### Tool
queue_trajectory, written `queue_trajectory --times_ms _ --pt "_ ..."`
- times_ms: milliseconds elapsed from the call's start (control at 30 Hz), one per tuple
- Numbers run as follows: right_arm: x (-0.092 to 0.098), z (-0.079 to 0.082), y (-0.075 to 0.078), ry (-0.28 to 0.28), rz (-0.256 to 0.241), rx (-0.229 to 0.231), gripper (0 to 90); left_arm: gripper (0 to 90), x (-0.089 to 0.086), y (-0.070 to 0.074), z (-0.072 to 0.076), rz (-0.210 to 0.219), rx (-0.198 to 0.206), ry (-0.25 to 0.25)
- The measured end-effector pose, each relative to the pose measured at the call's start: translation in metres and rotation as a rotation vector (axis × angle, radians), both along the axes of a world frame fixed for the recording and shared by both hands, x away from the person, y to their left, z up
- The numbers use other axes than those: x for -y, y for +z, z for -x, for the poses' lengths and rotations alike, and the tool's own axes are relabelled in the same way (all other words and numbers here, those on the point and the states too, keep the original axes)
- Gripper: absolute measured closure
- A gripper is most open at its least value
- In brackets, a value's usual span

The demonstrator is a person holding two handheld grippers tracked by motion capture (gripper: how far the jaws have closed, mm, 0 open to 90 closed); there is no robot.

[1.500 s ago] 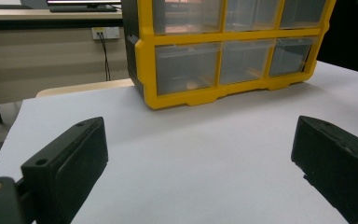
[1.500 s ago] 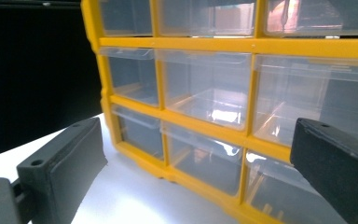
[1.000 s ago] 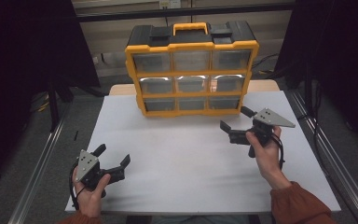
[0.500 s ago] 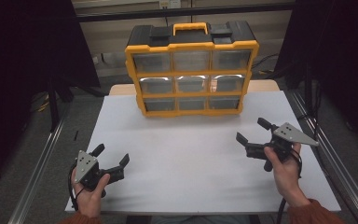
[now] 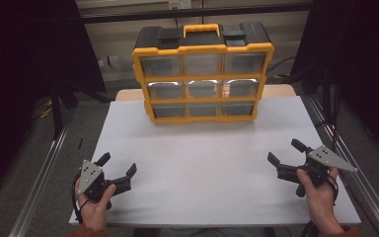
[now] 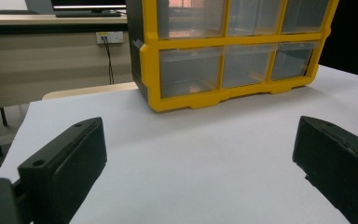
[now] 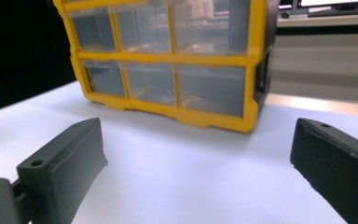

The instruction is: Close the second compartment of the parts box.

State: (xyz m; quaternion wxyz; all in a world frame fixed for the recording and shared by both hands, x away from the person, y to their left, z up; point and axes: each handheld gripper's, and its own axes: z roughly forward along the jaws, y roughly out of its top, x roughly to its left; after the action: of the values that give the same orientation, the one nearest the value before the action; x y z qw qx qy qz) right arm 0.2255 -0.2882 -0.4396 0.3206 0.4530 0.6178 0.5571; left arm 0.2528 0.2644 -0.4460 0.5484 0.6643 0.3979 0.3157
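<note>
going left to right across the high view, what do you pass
left gripper → yellow drawer organizer at the far middle of the white table → right gripper

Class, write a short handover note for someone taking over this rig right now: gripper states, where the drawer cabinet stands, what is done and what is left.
Left gripper: open, empty, low over the near left of the white table.
Right gripper: open, empty, near the table's right edge.
Yellow-and-black drawer cabinet: upright at the far middle of the table, its nine clear drawers all shut, facing the person.
Done: nothing visible; no drawer is open and nothing is held.
Left: probably reach for the cabinet; both grippers are well short of it.
</note>
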Motion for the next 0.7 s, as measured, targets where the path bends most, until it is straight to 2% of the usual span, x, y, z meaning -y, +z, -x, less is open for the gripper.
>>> queue_trajectory --times_ms 167,267,333,400,467,600,700 --pt "0.007 0.009 -0.010 -0.026 0.034 -0.043 2.4 2.7 -0.004 0.000 0.002 -0.001 -0.007 0.004" --pt "0.013 0.012 -0.014 -0.042 0.047 -0.048 2.3 2.8 -0.005 -0.001 0.003 0.012 0.002 0.004" --pt "0.016 0.016 -0.017 -0.045 0.054 -0.053 2.0 2.8 -0.006 0.000 0.005 0.003 0.000 0.019" --pt "0.019 0.019 -0.019 -0.054 0.064 -0.057 1.9 2.8 -0.005 -0.001 0.005 -0.002 -0.003 0.007" --pt "0.022 0.022 -0.021 -0.060 0.062 -0.060 1.7 2.8 -0.004 -0.001 0.006 -0.012 -0.006 0.013" --pt "0.025 0.027 -0.024 -0.077 0.053 -0.067 1.7 2.8 -0.006 0.000 0.006 0.005 0.000 0.007" --pt "0.025 0.029 -0.024 -0.096 0.071 -0.051 2.5 2.8 -0.006 0.000 0.006 0.004 -0.002 0.016"
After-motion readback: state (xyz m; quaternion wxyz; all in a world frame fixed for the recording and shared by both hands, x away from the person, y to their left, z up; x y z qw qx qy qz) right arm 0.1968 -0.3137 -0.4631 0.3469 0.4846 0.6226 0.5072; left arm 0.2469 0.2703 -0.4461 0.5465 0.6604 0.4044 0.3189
